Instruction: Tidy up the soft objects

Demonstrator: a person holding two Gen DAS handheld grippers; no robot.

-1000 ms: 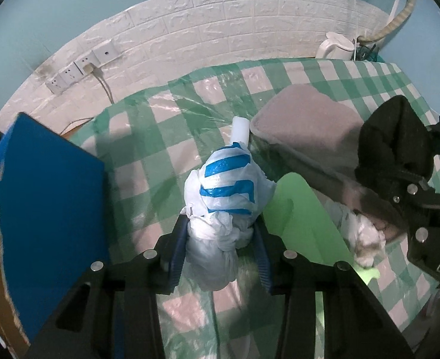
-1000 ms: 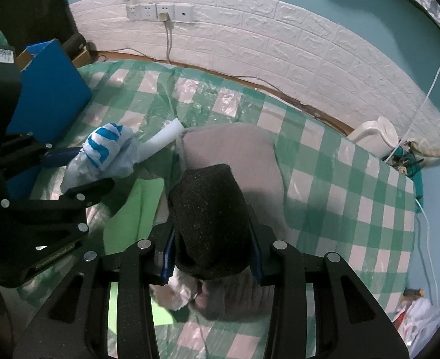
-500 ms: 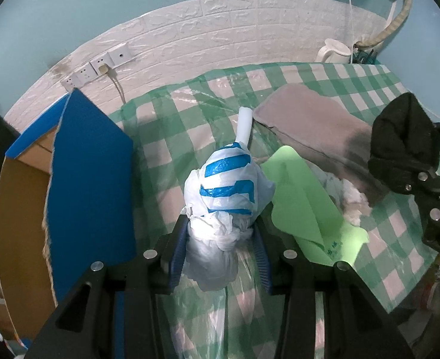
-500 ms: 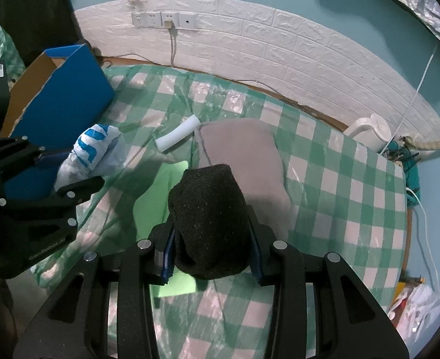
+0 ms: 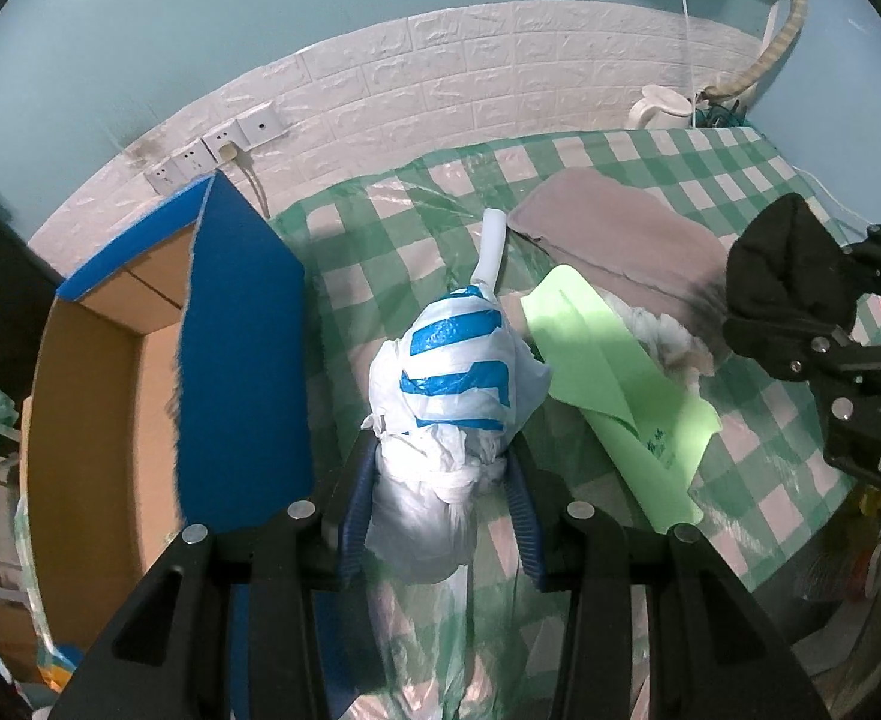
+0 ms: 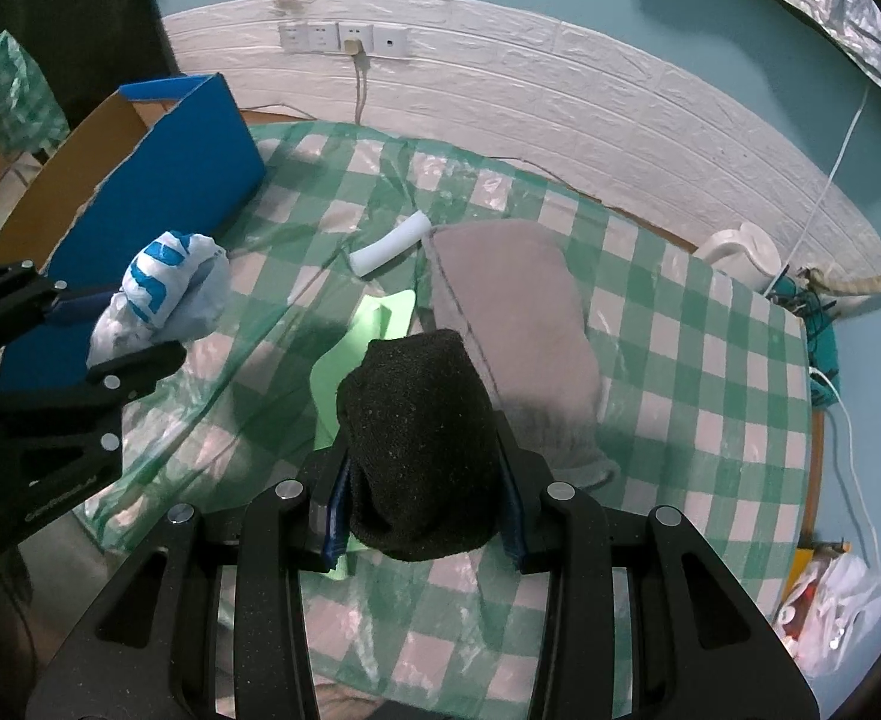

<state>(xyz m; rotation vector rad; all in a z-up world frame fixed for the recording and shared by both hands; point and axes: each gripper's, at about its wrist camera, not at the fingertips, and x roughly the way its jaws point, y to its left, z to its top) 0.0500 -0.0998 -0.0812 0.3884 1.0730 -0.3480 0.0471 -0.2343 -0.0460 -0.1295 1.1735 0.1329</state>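
My left gripper [image 5: 443, 468] is shut on a knotted white plastic bag with blue stripes [image 5: 458, 372], held above the checked table. That bag [image 6: 164, 288] and the left gripper [image 6: 119, 324] also show at the left of the right wrist view. A rolled black sock [image 6: 419, 438] is clamped in my right gripper [image 6: 422, 480], and the sock [image 5: 791, 264] appears at the right edge of the left wrist view. An open cardboard box with blue outer walls [image 5: 230, 360] stands just left of the bag, its brown inside visible.
On the green-and-white checked tablecloth [image 6: 680, 360] lie a grey folded cloth [image 6: 512, 312], a light green sheet [image 5: 620, 384], a white foam tube [image 6: 389, 249] and some crumpled white material [image 5: 674, 342]. A white kettle [image 6: 740, 252] stands at the back right. Wall sockets [image 6: 344, 39] sit behind.
Both grippers have risen and drawn back from the table with their loads. The blue box's open brown inside has come into view at the left.
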